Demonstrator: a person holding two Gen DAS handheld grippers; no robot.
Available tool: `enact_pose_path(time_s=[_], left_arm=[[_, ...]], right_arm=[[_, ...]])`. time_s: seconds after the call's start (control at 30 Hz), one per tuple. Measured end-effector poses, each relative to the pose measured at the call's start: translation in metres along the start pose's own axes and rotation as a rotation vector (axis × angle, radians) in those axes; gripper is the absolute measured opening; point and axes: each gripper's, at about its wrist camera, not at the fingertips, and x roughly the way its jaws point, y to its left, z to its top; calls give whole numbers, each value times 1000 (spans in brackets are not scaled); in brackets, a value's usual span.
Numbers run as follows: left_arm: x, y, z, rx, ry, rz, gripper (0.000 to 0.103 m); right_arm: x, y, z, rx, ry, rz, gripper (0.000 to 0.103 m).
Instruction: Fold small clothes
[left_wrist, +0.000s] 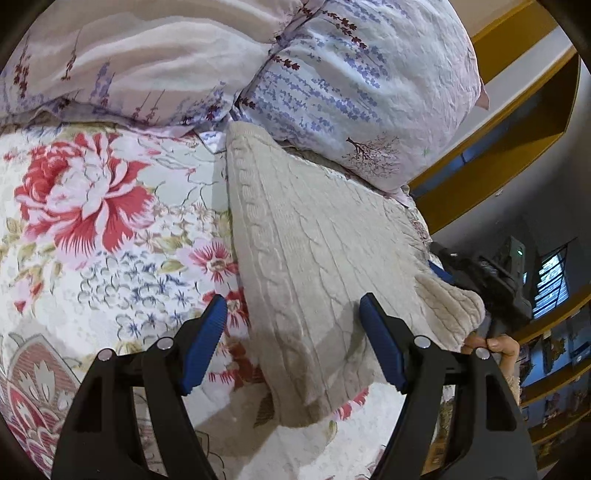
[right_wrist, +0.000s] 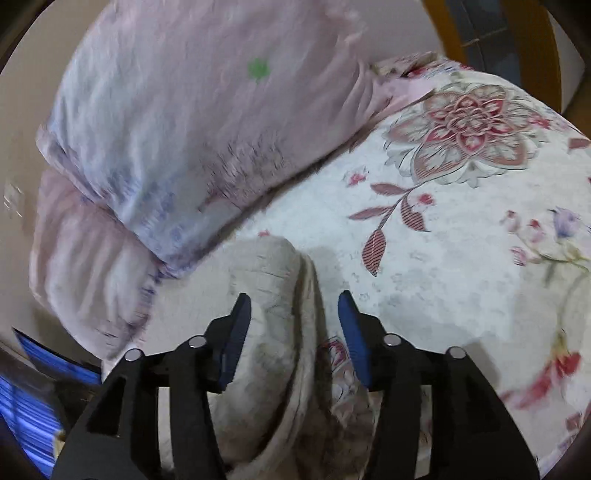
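Left wrist view: the knit (left_wrist: 306, 258), cream cable pattern, is seen lying flat on the bed (left_wrist: 110, 258), on the floral cover. Its far end is tucked against the pillow (left_wrist: 351, 92); its near edge reaches toward the camera.

Left gripper (left_wrist: 293, 339): jaws apart, nothing clamped. The near part of the knit is seen in the gap between the jaws. The left pad appears over the floral cover just beside the knit's left edge; the right pad appears over the knit itself. Contact with the fabric cannot be told.

At the knit's right corner, the right gripper's body and the hand (left_wrist: 495, 345) holding it are seen, just beside a folded-over flap of the knit.

Right wrist view (some motion blur): right gripper (right_wrist: 295, 328), jaws apart, nothing clamped. A bunched, folded edge of the knit (right_wrist: 269, 332) runs up between the jaws, nearer the left pad; bare cover is seen by the right pad. The pillow (right_wrist: 184, 129) is seen beyond, near the bed's (right_wrist: 461, 258) far edge.
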Motion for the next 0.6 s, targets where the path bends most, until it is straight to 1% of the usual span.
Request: enact_pose_path(time_s=[0.1,0.13,0.2,0.3,0.4,0.43,0.53,0.6], left_arm=[[-5,-2,-4,-13,11,-20,73],[-6,-3,-5,-14,13,-21,73],[-10,-6,-9,-12,20,-24,73],[-15,-12,-17,0,39,-21,72],[-18,-16,-26,4,60,-29,67],[-18,-17,-28,1,64,-35,64],[-18,-20,-36,-3,82,-54,56],[-17,-22,-39,1,84,-42,51]], right_arm=[[-22,0,-6,37,32,86,58],[-27,2,-10,37,39,99,58],[-38,9,-20,17,53,117,58],[-53,24,-33,-45,52,143,58],[-61,41,-46,-109,64,175,57],[-63,48,-51,-143,68,179,57],[-63,62,-60,-212,76,155,57],[-59,70,-67,-255,87,141,55]])
